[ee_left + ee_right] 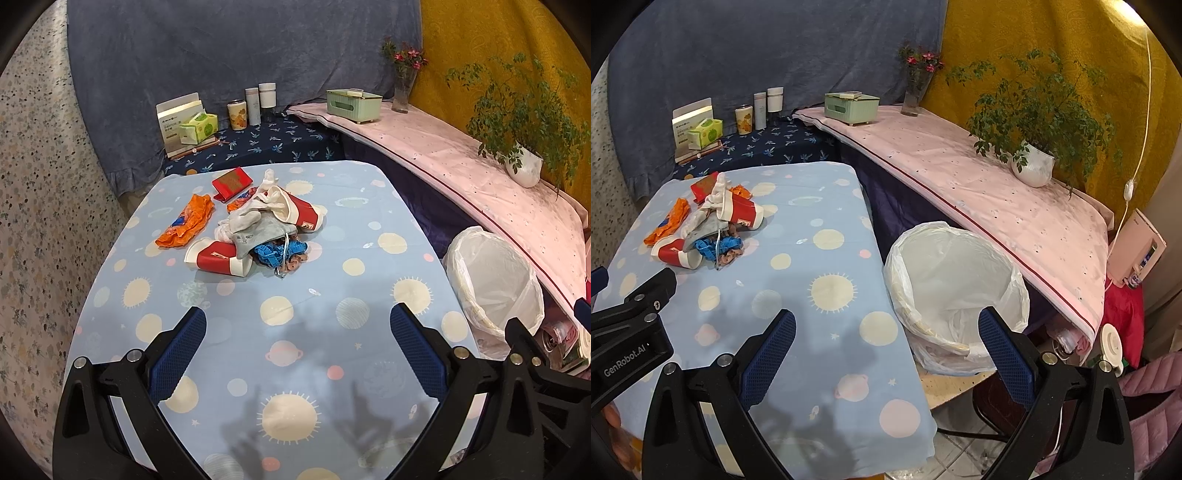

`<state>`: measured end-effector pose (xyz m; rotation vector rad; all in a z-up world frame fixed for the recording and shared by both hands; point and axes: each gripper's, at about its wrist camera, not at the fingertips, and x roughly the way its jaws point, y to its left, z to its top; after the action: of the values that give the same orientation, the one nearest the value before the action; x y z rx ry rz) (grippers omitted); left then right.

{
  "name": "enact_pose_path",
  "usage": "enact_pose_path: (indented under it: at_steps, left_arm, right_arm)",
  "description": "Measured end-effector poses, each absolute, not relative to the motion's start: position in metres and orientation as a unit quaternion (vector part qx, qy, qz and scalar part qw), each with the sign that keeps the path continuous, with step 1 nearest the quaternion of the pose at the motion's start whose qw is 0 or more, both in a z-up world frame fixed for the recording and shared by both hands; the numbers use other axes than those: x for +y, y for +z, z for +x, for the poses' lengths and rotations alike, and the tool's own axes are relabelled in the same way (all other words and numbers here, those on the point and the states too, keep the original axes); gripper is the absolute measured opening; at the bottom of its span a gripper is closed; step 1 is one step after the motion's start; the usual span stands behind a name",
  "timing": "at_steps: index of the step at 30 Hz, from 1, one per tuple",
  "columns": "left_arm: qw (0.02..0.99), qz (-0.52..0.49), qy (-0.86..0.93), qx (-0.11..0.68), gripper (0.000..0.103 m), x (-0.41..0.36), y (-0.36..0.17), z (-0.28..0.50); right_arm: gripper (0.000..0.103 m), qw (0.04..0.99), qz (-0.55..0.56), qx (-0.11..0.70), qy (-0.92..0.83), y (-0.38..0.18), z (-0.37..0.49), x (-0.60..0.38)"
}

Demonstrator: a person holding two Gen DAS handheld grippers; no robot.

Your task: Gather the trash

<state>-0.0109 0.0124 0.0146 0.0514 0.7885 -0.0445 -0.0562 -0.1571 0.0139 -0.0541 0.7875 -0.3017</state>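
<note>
I hold both tongs spread wide and empty over the near side of the table (110, 280), the left gripper (297, 350) aimed at the trash pile (255, 229) and the right gripper (886, 350) straddling the table edge beside the bin (956, 291), presumably so one picks and the other drops. The pile sits toward the table's far side, well apart from the bin; I count two red paper cups, one red card, one orange wrapper, one bin.
</note>
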Motion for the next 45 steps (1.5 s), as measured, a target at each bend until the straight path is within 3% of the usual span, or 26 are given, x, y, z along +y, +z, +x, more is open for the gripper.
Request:
enact_pose_path:
  at_steps: [26, 45]
  left_arm:
    - [0.924, 0.020, -0.036, 0.380, 0.095, 0.026, 0.007, -0.003]
    - [0.919, 0.028, -0.039, 0.392, 0.095, 0.117, -0.052, 0.075]
  right_arm:
    - [0.095, 0.913, -0.027, 0.373, -0.165, 0.016, -0.052, -0.154]
    - [0.095, 0.921, -0.004, 0.366, -0.130, 0.003, 0.009, -0.107]
